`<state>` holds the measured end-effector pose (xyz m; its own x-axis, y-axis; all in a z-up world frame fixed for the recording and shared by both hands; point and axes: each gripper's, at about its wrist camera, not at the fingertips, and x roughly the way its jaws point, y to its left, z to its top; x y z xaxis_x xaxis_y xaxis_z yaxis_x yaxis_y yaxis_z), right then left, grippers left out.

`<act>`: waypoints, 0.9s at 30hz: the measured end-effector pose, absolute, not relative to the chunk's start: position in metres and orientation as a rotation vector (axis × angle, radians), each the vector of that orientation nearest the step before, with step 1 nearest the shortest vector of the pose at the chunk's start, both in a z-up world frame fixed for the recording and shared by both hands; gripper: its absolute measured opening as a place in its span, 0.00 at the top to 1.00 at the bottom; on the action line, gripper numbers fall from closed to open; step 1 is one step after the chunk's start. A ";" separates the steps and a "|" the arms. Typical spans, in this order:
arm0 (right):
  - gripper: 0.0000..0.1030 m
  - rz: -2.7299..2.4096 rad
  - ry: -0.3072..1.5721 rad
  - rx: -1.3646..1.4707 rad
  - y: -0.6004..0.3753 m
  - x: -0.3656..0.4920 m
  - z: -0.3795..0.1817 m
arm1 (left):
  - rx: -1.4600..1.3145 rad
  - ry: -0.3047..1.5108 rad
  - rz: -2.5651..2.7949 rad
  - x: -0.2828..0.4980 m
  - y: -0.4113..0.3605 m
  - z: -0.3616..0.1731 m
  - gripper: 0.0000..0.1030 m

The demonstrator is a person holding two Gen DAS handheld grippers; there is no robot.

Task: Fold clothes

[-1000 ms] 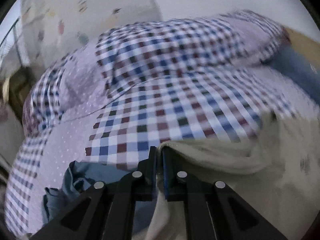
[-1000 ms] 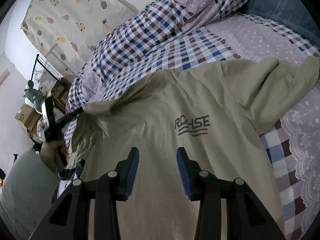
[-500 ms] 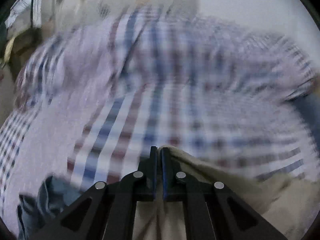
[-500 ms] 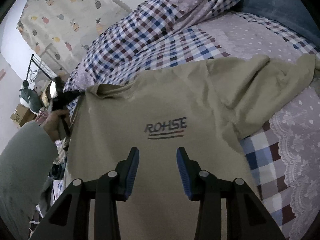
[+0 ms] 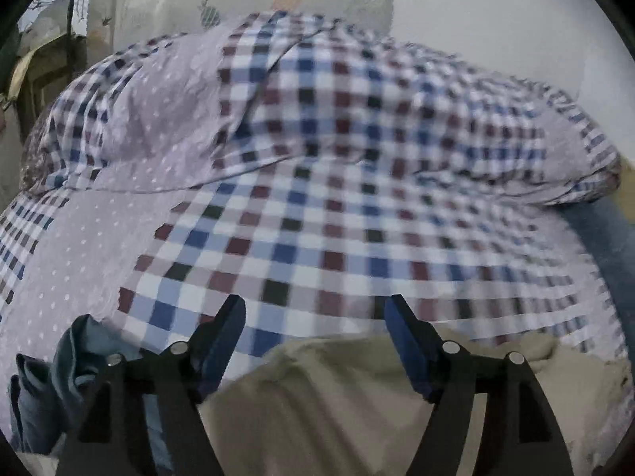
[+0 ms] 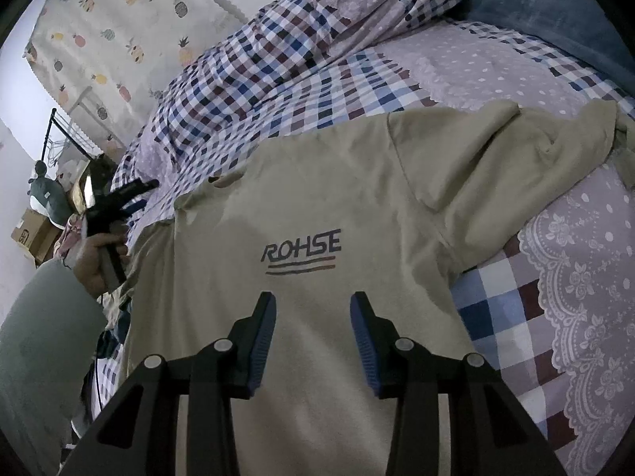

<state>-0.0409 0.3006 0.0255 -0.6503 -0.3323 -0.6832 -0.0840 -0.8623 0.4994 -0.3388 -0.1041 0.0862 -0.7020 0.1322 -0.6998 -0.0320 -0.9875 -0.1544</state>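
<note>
A beige T-shirt point(image 6: 317, 206) with dark "ROHSE" lettering lies spread on the bed, its right sleeve point(image 6: 508, 158) rumpled. My right gripper point(image 6: 312, 309) hovers open just above the shirt's chest, below the lettering, with nothing between its fingers. In the left wrist view my left gripper point(image 5: 315, 317) stands wide open over the shirt's edge point(image 5: 325, 388), holding nothing. The right wrist view shows that left gripper point(image 6: 131, 194) in a person's hand point(image 6: 97, 254) beside the shirt's left shoulder.
The bed is covered by a checked and dotted purple cover point(image 5: 317, 206), with a heaped checked duvet point(image 6: 254, 75) at the back. A crumpled blue garment point(image 5: 59, 388) lies left of the shirt. A blue pillow point(image 6: 551, 8) sits far right; a pineapple-print curtain point(image 6: 119, 27) hangs behind.
My left gripper was shut on the shirt's shoulder edge and has opened, letting the cloth drop flat. The shirt has been pulled out smoother and wider. My right gripper stayed open.
</note>
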 end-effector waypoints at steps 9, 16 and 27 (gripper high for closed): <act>0.58 -2.701 -0.894 1.233 0.358 -0.030 0.029 | -1.039 -0.183 2.672 -0.219 -0.072 0.118 0.22; 0.58 -2.895 -1.029 1.191 0.458 0.005 0.036 | -0.978 -0.116 2.568 -0.111 -0.050 0.135 0.19; 0.58 -3.114 -1.080 1.258 0.581 0.028 0.031 | -1.114 -0.399 2.420 -0.004 -0.017 0.095 0.18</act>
<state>0.0281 0.5813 0.0313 -0.6812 0.1227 -0.7217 -0.5432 -0.7456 0.3860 -0.0041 -0.0175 0.0948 -0.5763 0.5049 -0.6426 -0.2722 -0.8600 -0.4316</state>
